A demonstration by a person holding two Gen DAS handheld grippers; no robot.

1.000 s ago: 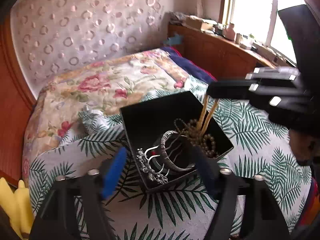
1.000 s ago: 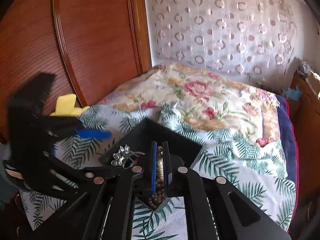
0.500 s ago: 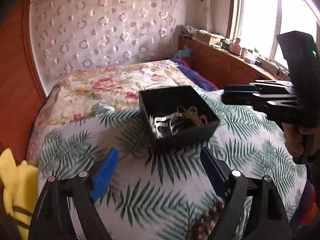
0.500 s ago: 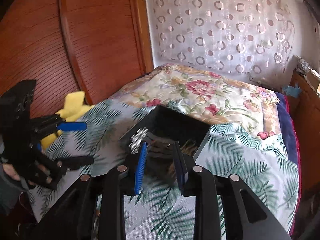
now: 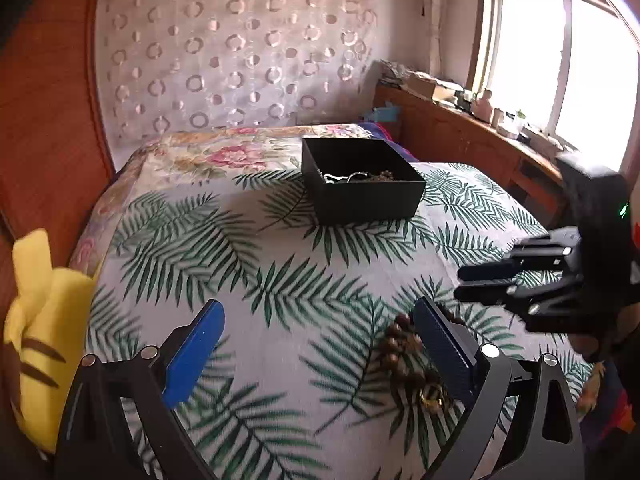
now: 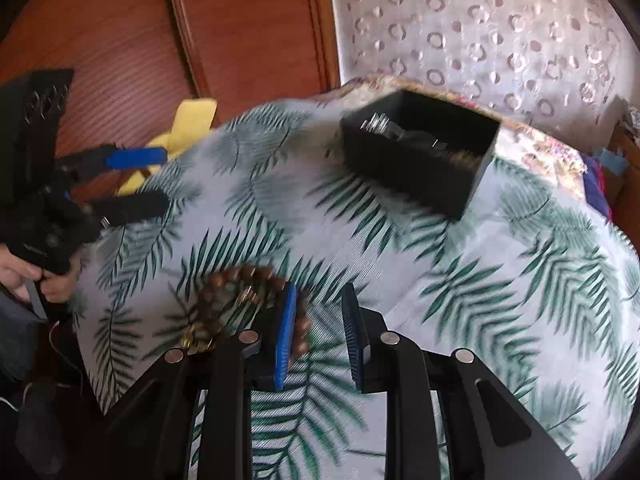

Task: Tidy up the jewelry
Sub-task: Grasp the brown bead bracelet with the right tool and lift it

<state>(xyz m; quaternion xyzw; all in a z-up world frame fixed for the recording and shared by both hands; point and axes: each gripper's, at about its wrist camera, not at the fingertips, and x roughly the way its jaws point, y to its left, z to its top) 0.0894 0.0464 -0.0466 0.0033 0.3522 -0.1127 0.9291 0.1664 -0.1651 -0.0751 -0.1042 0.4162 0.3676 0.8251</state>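
A black box [image 5: 362,196] with silver pieces and beads inside stands far back on the palm-leaf bedspread [image 5: 280,264]. A brown bead bracelet [image 5: 404,354] lies on the near part of the bed, against the inner side of my left gripper's right finger. My left gripper [image 5: 318,306] is wide and its jaws are opening, with only fabric between them. In the right wrist view the bracelet [image 6: 236,288] lies just left of my right gripper [image 6: 320,286], partly behind its left finger. Its jaws are narrowly apart and closing, holding nothing. The box [image 6: 416,160] is far ahead.
A yellow plush toy [image 5: 40,340] sits at the bed's left edge by a wooden wardrobe [image 6: 120,40]. A patterned curtain [image 5: 240,60] hangs behind the bed. A cluttered wooden ledge [image 5: 460,120] runs under the window on the right. A hand [image 6: 24,276] holds the left gripper.
Both grippers drew back from the box to the near part of the bed. The right jaws went from shut to slightly apart, the left widened. The bracelet came into view.
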